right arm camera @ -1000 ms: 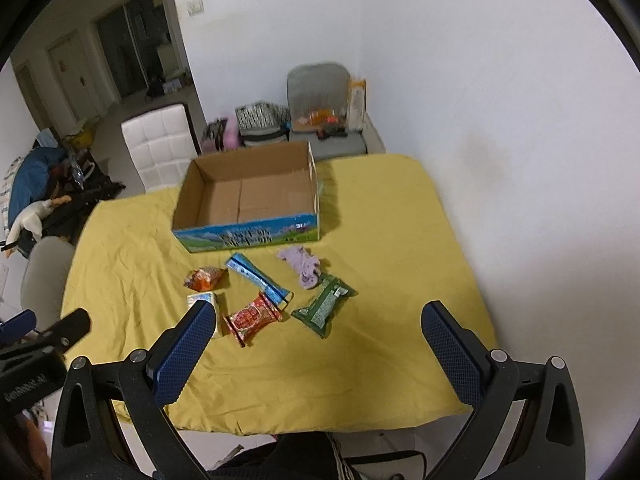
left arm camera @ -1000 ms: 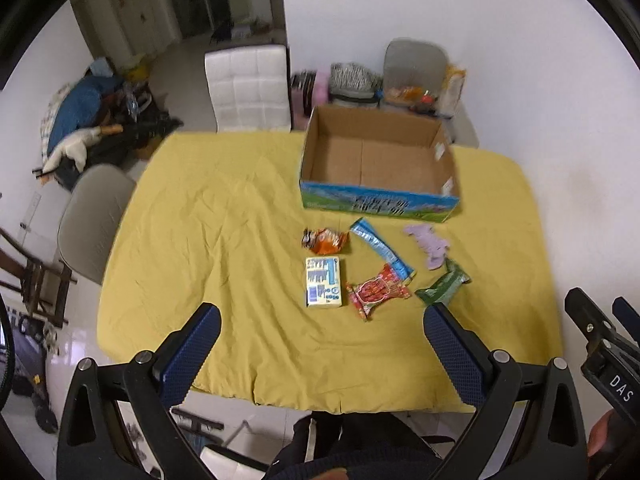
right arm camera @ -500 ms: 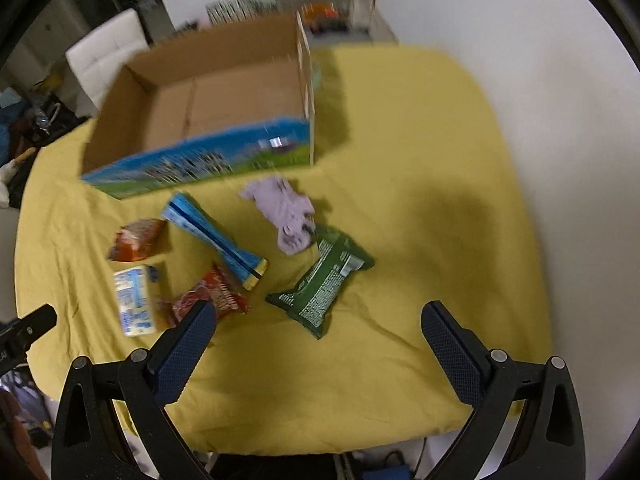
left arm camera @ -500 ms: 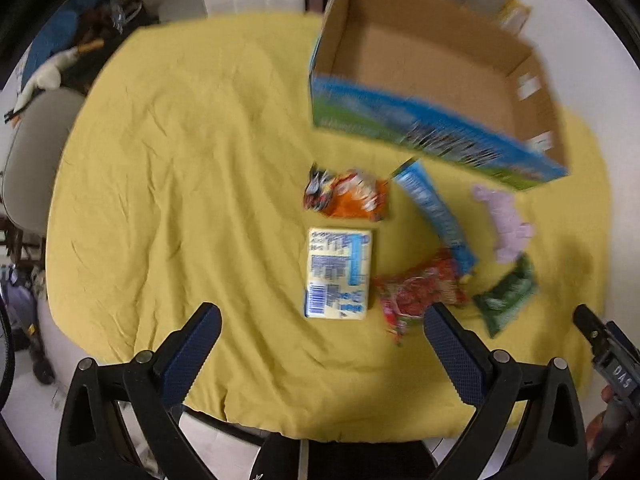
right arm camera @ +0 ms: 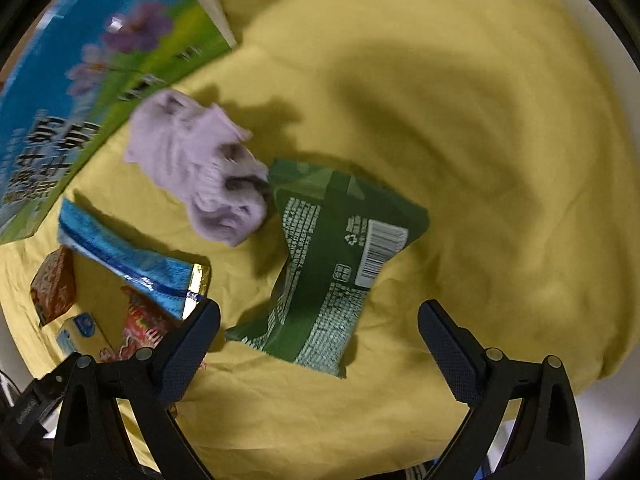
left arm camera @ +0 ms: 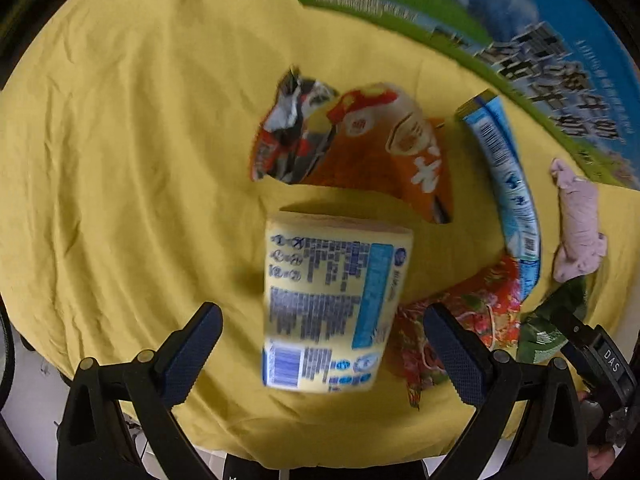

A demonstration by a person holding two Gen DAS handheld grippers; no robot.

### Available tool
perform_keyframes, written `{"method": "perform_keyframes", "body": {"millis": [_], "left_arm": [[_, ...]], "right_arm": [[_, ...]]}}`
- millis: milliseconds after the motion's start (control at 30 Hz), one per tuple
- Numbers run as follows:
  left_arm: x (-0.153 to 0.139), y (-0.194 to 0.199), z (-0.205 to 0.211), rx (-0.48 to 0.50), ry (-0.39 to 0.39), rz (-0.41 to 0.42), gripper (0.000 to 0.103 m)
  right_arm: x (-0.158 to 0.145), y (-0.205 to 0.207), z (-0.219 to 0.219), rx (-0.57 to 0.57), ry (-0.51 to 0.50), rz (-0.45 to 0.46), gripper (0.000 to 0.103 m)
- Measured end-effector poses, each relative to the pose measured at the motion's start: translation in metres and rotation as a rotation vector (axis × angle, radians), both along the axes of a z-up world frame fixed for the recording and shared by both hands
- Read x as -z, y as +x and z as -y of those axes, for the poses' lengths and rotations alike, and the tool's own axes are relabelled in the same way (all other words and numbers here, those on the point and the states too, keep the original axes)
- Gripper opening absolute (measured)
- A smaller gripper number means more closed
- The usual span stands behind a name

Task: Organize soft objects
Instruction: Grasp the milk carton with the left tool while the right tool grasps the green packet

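Observation:
My left gripper (left arm camera: 320,344) is open just above the yellow tissue pack (left arm camera: 332,308), one finger on each side of it. Behind the pack lie an orange snack bag (left arm camera: 372,148), a blue wrapper (left arm camera: 508,184), a red packet (left arm camera: 476,316) and a lilac sock (left arm camera: 580,220). My right gripper (right arm camera: 320,340) is open low over the green snack bag (right arm camera: 336,268). The lilac sock (right arm camera: 200,168) touches that bag's far end. The blue wrapper (right arm camera: 132,264) lies to the left.
The blue and green cardboard box (left arm camera: 500,40) stands at the back on the yellow tablecloth (left arm camera: 120,160); it also shows in the right wrist view (right arm camera: 80,80). The cloth's front edge (right arm camera: 360,452) is close below the right gripper. The other gripper shows at the lower right (left arm camera: 600,360).
Both grippers have dropped fast from high above the table to just over the items. The left one came down over the tissue pack, the right one over the green bag.

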State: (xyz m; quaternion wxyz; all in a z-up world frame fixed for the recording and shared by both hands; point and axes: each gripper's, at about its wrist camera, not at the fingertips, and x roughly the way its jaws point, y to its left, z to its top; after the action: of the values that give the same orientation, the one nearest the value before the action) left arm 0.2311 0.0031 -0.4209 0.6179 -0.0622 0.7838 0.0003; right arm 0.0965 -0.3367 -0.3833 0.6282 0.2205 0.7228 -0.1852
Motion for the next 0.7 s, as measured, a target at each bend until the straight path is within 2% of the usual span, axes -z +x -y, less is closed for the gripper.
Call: {"method": "perform_keyframes", "body": {"millis": [133, 300, 400, 433, 600, 667, 700], "left_arm": [[0.013, 0.0, 0.004, 0.02, 0.01, -0.015, 0.103], [0.028, -0.002, 0.01, 0.038, 0.017, -0.026, 0.094], [0.033, -0.005, 0.016, 0.072, 0.035, -0.006, 0.089], [0.035, -0.006, 0.019, 0.08, 0.039, -0.001, 0.088], [0.027, -0.008, 0.025, 0.097, 0.07, 0.034, 0.071], [0.011, -0.012, 0.019, 0.097, 0.071, 0.042, 0.061], [0.008, -0.012, 0.022, 0.099, 0.075, 0.042, 0.061]], "right_arm": [[0.025, 0.001, 0.002, 0.02, 0.024, -0.029, 0.098], [0.049, 0.005, 0.006, 0.036, 0.041, -0.04, 0.094], [0.055, 0.013, 0.006, 0.028, 0.044, -0.06, 0.078], [0.059, 0.017, 0.004, 0.026, 0.053, -0.071, 0.077], [0.074, 0.02, -0.005, -0.009, 0.031, -0.078, 0.071], [0.08, 0.022, -0.009, -0.026, 0.021, -0.085, 0.069], [0.08, 0.023, -0.013, -0.034, 0.018, -0.085, 0.066]]}}
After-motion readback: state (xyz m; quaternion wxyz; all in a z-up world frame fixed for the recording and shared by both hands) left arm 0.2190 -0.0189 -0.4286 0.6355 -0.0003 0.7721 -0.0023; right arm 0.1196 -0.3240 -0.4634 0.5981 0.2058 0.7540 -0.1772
